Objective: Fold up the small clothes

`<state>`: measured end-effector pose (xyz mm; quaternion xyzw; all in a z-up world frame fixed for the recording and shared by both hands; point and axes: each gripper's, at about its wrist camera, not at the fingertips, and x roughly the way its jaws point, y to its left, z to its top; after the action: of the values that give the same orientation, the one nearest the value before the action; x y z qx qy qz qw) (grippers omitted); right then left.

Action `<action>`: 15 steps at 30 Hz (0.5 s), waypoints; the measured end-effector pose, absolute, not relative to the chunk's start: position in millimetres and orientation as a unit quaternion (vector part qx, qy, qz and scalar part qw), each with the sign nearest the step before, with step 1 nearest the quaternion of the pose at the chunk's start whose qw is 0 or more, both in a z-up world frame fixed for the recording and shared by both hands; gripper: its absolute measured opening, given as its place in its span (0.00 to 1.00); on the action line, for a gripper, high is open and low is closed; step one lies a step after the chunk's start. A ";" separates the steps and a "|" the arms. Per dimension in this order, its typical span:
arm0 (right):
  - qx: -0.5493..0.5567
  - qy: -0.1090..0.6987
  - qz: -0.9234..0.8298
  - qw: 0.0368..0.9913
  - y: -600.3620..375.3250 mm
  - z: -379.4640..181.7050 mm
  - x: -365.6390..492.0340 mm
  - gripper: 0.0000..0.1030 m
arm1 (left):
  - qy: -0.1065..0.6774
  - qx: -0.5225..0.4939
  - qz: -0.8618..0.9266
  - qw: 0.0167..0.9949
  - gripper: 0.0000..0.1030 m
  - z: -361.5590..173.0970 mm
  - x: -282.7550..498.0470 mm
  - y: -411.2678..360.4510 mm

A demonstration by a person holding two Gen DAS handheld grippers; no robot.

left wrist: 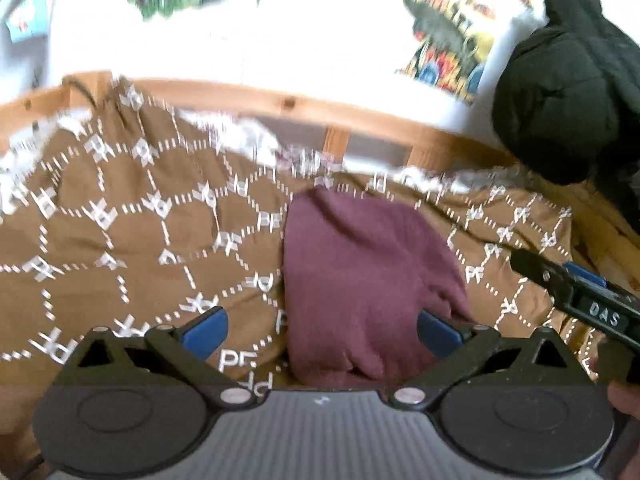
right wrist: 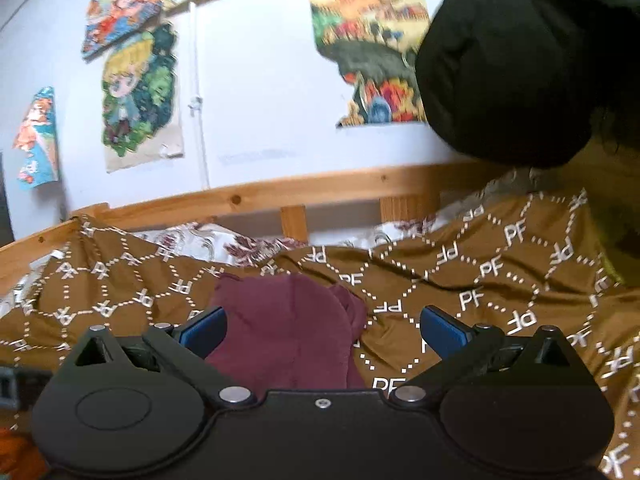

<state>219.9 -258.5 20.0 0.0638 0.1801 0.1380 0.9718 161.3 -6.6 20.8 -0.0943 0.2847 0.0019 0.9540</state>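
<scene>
On the brown patterned bedspread [right wrist: 480, 292], the soft, light maroon knit garment [left wrist: 360, 280] lies rumpled; pinch an edge. Left gripper [left wrist: 320, 330] and right gripper [right wrist: 322, 326] jaws wide open, empty.

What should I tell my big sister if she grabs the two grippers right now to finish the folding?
Left gripper: open, holding nothing, hovering over the maroon garment.
Right gripper: open, holding nothing, just to the garment's right side.
The maroon garment lies on the brown patterned blanket on the bed, in front of the wooden rail. It looks bunched and partly doubled over, with a loose edge on its right; how far the folding has got is hard to tell.
Left: probably grip an edge, flatten it and finish the fold.
A black garment hangs at upper right, untouched.
</scene>
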 end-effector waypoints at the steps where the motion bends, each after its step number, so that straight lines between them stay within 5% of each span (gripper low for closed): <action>1: 0.062 0.175 0.140 0.973 -259.1 23.6 211.2 0.99 | 0.278 -0.093 0.003 0.956 0.99 22.6 156.8 -8.1; 15: 0.045 0.134 0.146 0.979 -270.3 43.7 96.1 0.99 | 0.235 -0.050 -0.014 0.971 0.99 47.9 70.1 -12.0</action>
<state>96.1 -270.3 43.7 0.0448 0.1344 0.1456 0.9791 70.1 -12.0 47.9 -0.0498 0.2349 -0.0139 0.9706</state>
